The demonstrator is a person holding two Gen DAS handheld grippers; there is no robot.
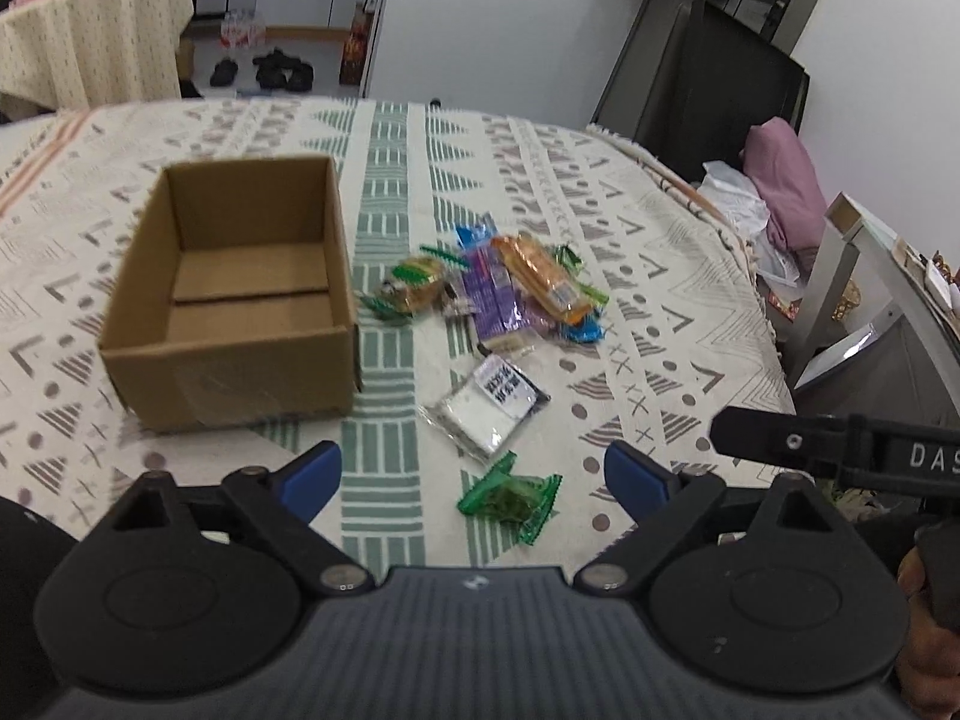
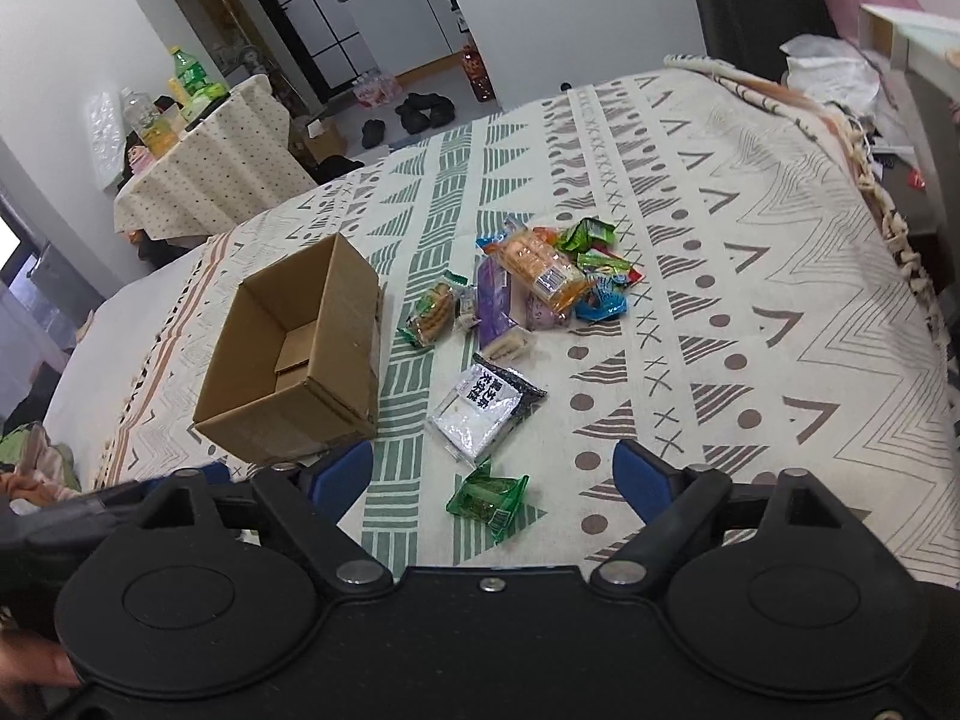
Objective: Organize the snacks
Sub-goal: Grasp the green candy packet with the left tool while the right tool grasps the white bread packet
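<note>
Green-wrapped snack [image 1: 511, 495] lies low in the frame's centre on the patterned table [image 1: 660, 252], between the spread blue pads of the left hand-held gripper [image 1: 474, 474], touching neither. Above it lie a silver packet [image 1: 486, 408] and a heap of snacks [image 1: 498, 288], right of an empty cardboard box [image 1: 240, 300]. Right hand-held gripper [image 2: 492, 474] hangs likewise spread, holding nothing.

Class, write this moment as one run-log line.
left gripper: open, empty | right gripper: open, empty | cardboard box: empty | snacks: loose on cloth | nearest: green packet
</note>
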